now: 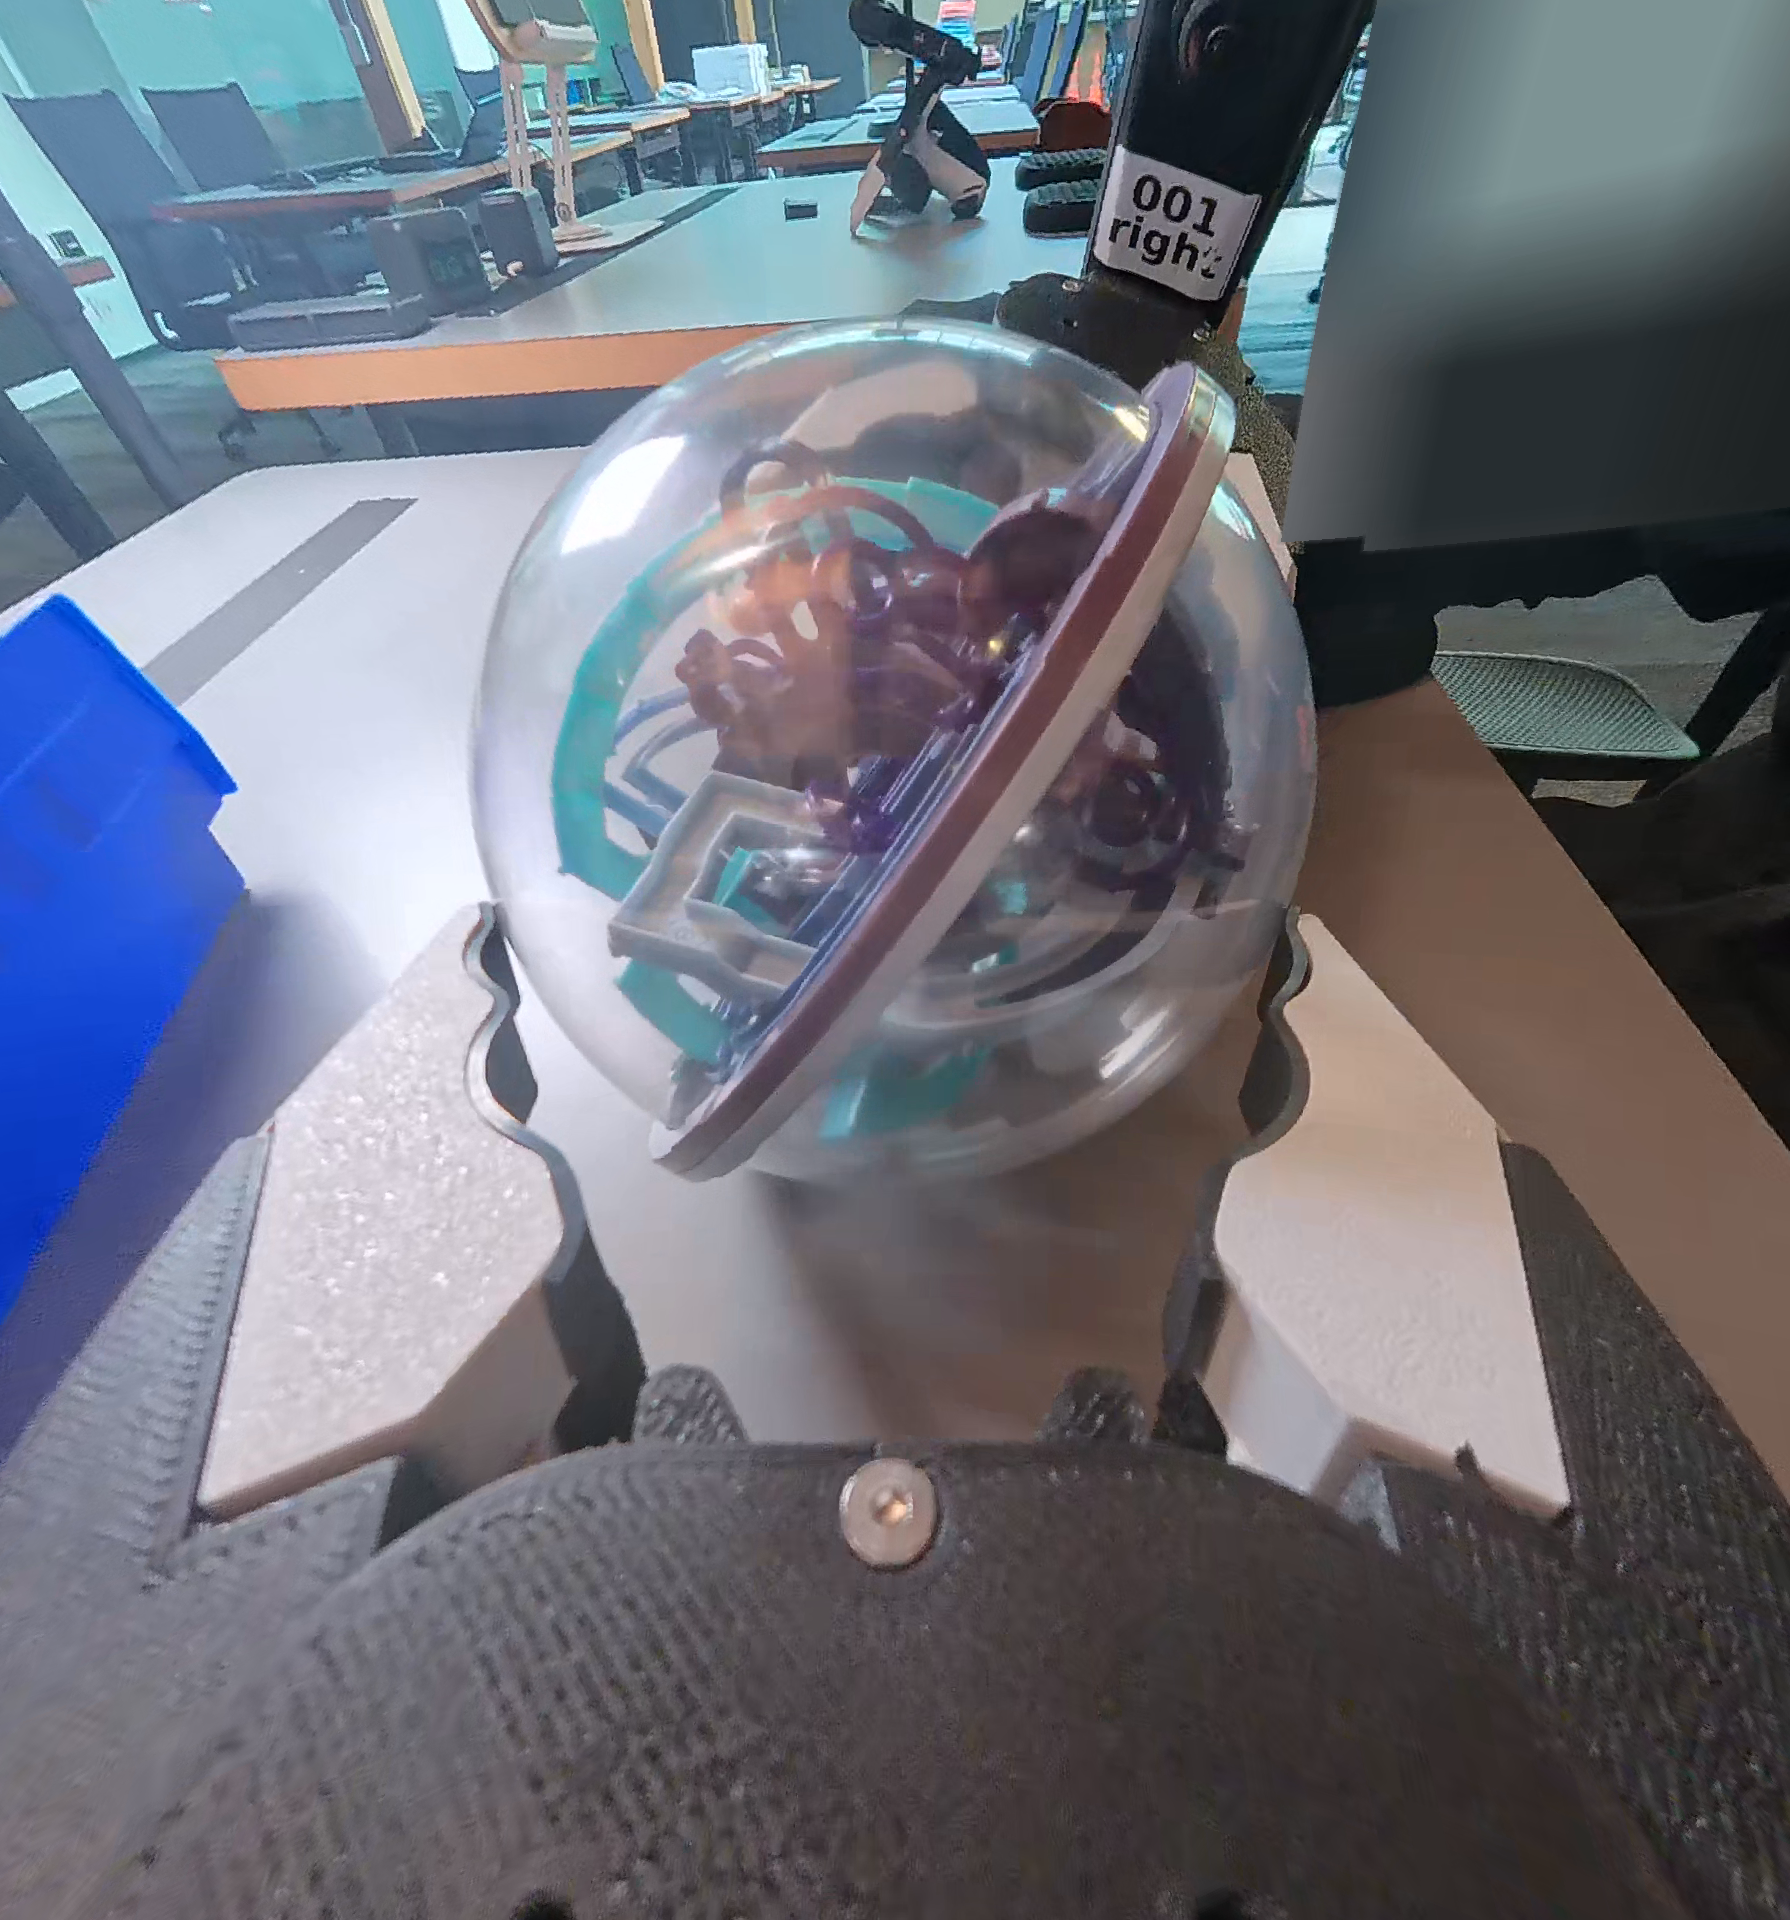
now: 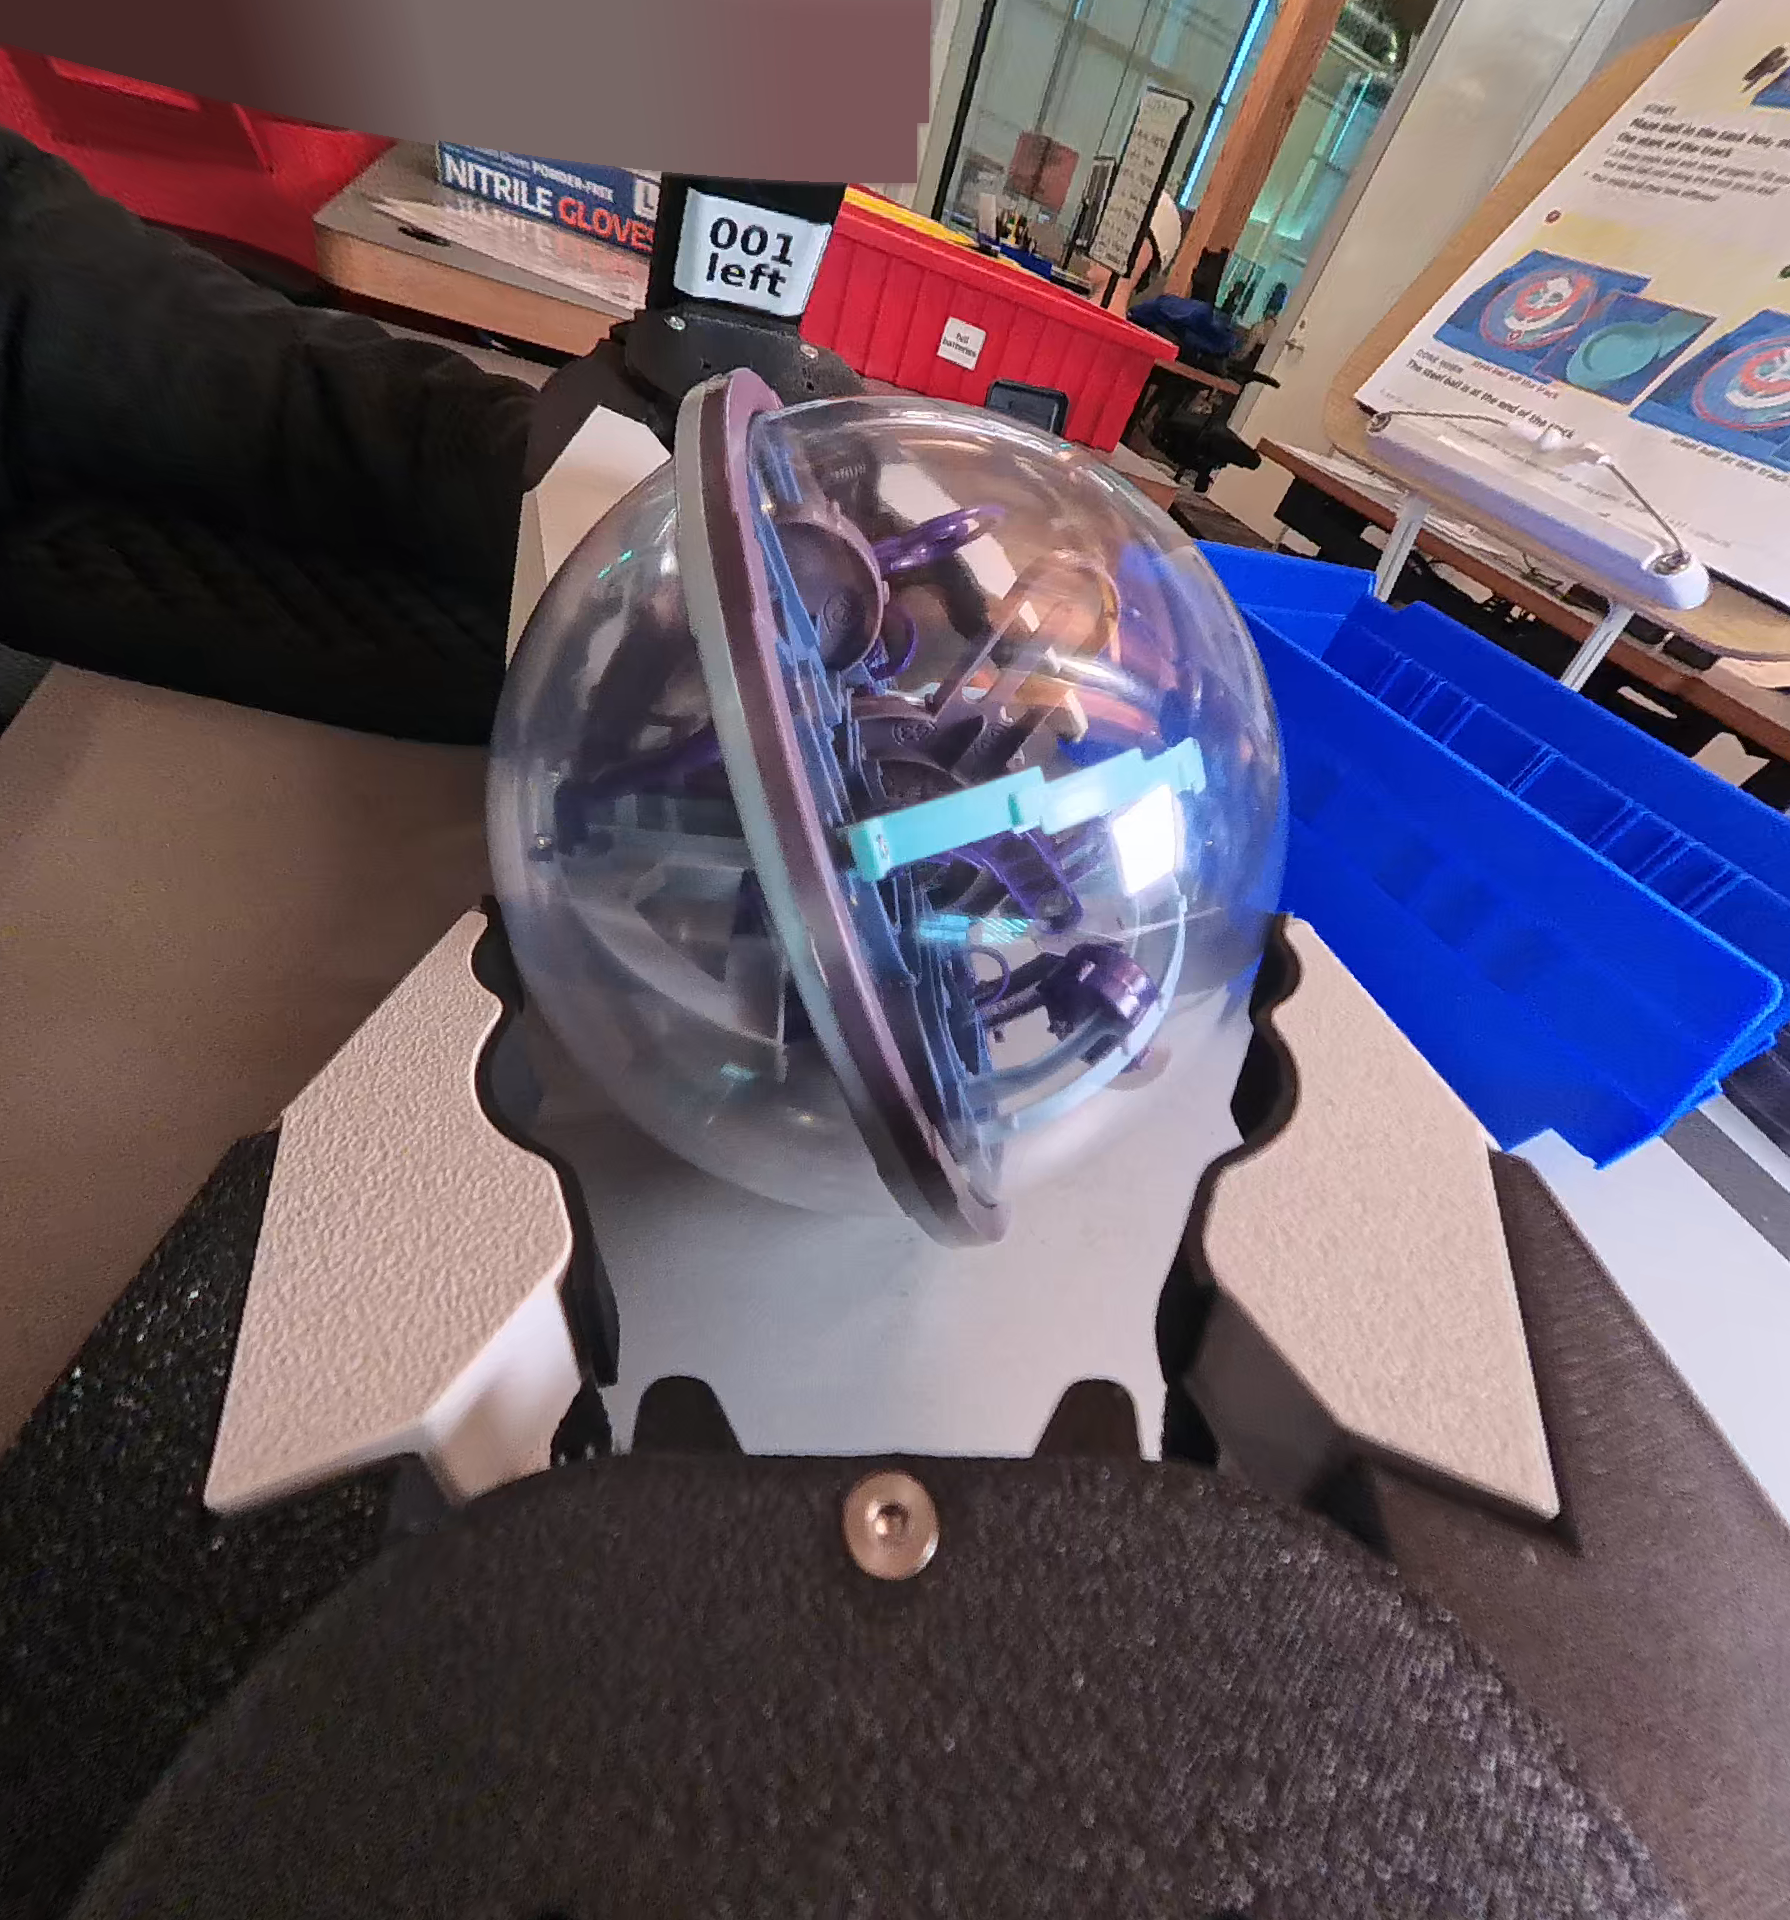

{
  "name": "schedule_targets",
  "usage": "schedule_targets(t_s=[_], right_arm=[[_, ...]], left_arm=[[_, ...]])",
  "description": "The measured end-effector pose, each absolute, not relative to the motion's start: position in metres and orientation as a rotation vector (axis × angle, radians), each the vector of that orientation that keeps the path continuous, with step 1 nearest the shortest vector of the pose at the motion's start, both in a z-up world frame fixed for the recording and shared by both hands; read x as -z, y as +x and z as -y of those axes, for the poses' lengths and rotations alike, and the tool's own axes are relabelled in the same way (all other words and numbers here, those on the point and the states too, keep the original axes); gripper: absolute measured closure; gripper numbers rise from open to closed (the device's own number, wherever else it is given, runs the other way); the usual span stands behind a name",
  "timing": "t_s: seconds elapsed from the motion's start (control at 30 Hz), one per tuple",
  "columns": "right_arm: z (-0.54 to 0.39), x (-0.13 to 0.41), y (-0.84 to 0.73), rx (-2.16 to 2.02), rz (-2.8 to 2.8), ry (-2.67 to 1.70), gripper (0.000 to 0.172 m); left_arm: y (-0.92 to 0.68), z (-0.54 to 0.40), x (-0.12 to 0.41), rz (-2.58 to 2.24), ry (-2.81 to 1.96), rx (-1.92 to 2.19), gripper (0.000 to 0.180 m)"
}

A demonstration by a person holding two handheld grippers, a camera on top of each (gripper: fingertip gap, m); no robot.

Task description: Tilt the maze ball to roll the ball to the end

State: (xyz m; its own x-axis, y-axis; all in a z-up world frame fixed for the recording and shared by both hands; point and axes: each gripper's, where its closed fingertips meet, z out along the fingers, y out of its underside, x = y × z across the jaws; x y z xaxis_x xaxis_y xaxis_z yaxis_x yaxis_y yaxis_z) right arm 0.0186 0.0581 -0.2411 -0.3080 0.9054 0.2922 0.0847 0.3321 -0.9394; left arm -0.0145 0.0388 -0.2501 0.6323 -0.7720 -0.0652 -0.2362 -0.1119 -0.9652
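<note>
Black textured tongs [image 1: 891, 935], grey wavy-edged fingers [image 1: 392, 1195] (silver screw [image 1: 889, 1509]).

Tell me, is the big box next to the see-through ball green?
No, the box beside the clear maze ball is bright blue in the right wrist view.

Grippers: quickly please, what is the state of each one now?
Left gripper: closed on the maze ball, fingers against both sides.
Right gripper: closed on the same maze ball, from the opposite side.
</note>
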Motion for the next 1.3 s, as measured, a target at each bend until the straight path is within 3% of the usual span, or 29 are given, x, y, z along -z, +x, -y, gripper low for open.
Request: schedule_targets(t_s=[1.3], right_arm=[[-0.0573,0.2497,0.0217,-0.987,1.699,-0.854,0.035]], left_arm=[[-0.0116,-0.0344,0.2425,-0.912,-1.561,0.439,0.044]])
